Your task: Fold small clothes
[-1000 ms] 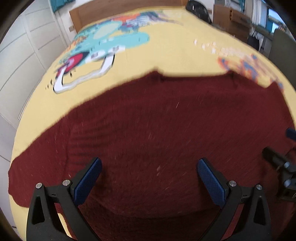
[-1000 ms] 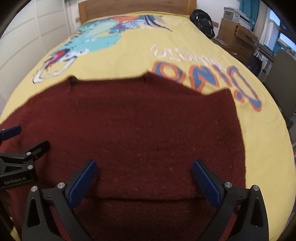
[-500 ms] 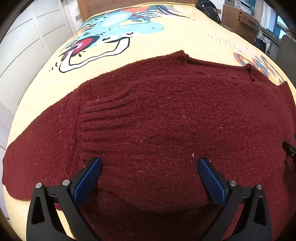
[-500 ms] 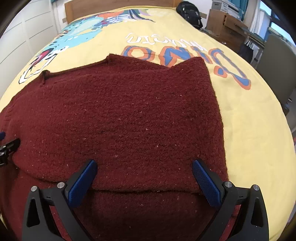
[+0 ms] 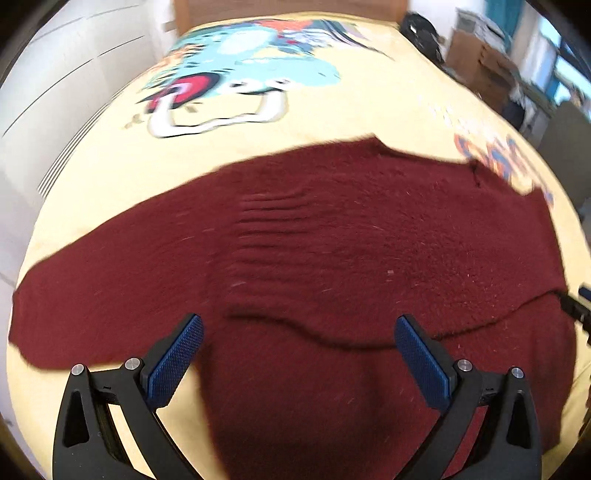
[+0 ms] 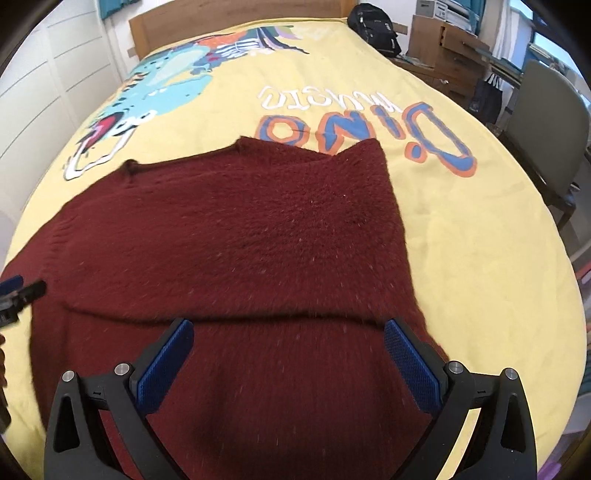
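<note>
Maroon sweater lies folded on yellow bedspread. Left gripper and right gripper gape wide, holding nothing.

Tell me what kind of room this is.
Most likely a bedroom: a bed with a wooden headboard, a yellow dinosaur-print bedspread holding the maroon sweater, and a cluttered desk alongside.

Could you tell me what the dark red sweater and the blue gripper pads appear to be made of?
The sweater looks like a fuzzy wool or wool-like knit: ribbed rows, matte nap and pale lint specks show. The pads on the right gripper look like matte rubber or soft plastic with a fine cross-hatched grip texture; which one I cannot tell.
</note>
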Tool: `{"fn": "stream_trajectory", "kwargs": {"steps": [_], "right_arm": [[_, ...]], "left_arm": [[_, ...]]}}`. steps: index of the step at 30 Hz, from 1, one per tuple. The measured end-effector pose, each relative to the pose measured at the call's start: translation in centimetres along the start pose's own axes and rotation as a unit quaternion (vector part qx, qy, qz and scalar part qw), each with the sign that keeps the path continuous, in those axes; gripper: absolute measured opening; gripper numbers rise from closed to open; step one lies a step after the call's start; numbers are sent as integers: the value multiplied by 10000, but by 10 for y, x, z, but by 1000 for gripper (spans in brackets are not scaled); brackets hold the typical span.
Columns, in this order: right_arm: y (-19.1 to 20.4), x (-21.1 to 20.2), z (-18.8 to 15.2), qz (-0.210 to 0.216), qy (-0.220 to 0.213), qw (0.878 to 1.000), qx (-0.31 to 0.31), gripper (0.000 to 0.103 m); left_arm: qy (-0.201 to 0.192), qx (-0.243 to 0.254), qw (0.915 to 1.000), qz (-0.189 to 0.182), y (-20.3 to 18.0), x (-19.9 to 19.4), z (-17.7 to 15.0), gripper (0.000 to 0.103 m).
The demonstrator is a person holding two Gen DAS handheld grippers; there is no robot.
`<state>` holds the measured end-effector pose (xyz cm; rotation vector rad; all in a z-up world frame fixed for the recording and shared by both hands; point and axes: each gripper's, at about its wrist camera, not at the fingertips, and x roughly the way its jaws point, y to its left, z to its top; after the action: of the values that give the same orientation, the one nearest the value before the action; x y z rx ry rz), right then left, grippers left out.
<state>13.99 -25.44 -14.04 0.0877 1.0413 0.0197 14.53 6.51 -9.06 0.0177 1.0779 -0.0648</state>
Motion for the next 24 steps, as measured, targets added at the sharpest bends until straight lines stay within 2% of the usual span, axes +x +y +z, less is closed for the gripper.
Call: {"fn": "stream_trajectory", "kwargs": {"steps": [3,8,12,15,18,20,24], "right_arm": [[-1,-16,-12,48,30,10000,18,103],[-4,-33,-31,129,49,9997,187,103],[-6,-37,-40,223,110,9991,331,103],[-8,-41,-43,211,114,9991,344,103],[-12,-44,-46,103,123,9992,362,103],[-16,-45,-47,37,132,9990,419,103],[-22,-43,-53,-29,174,9987,480,103]], "left_arm": [[-124,-438,9989,106,38,-23,-7,102],[-89,-1124,9920,564,112,-41,-22,102],[-10,-1875,9791,786,167,-54,-41,102],[15,-2485,9653,800,208,-63,-53,102],[-17,-3113,9469,806,245,-66,-65,102],[-26,-3590,9305,726,273,-58,-69,102],[144,-4173,9067,600,310,-40,-79,102]]}}
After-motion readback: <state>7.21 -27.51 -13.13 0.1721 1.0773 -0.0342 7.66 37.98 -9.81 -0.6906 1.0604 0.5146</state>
